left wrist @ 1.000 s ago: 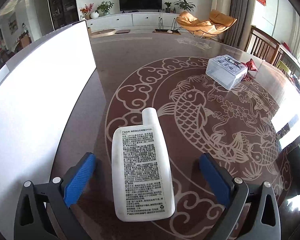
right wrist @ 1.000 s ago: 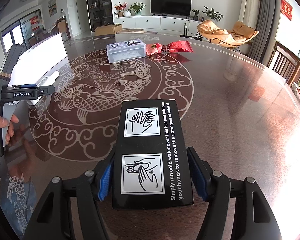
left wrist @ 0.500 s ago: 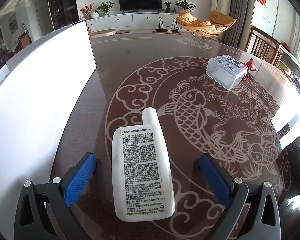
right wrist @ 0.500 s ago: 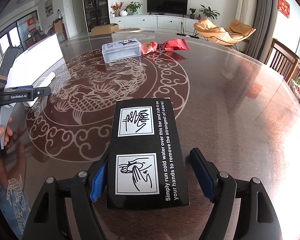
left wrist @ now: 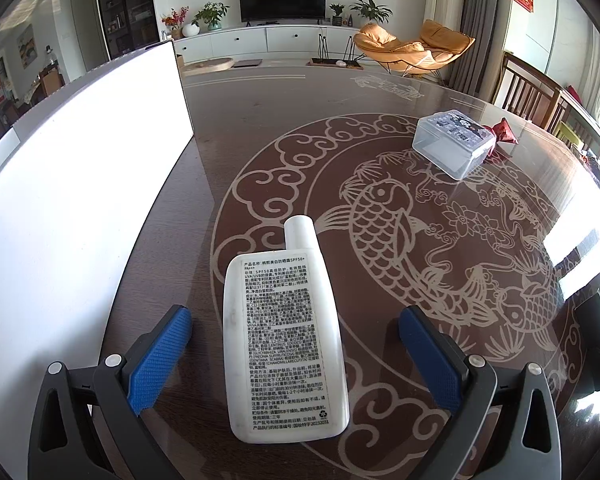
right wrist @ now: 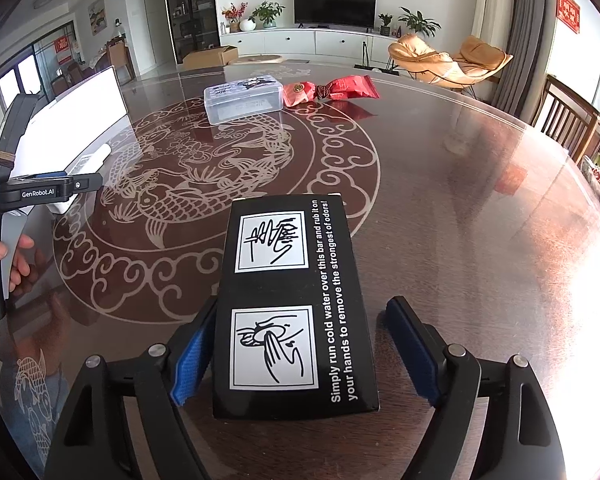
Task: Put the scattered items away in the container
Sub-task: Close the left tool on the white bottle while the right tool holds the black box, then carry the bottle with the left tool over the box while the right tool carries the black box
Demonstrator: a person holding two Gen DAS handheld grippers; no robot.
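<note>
Left tool [left wrist: 294, 346]: jaws spread wide, nothing pinched. White bottle [left wrist: 282, 344] lies flat on the desk [left wrist: 260, 128] between the blue pads [left wrist: 160, 354], clear gap on both sides, cap end pointing away from the tool, printed label facing up.

Right tool [right wrist: 300, 346]: jaws have just been opening and now stand spread. Black box [right wrist: 294, 304] lies flat on the desk between them. Right pad is clearly off the box; left pad sits right at the box's edge, can't tell if it touches. White print and two hand pictograms face up.

Landmark = carp medallion [right wrist: 204, 184] inlaid in the desk top:
- white bottle: on the medallion's cloud border, on the side nearest the white container [left wrist: 80, 200]
- black box: overlapping the medallion's border, on the side toward the right tool
- clear lidded box [right wrist: 242, 96]: on the far rim of the medallion
- red packet [right wrist: 332, 88]: just beyond that rim, beside the clear box, looks to be touching it
- white container: off the medallion, along its left side in the left wrist view

Person's hand [right wrist: 10, 256] grips the left tool's handle.
</note>
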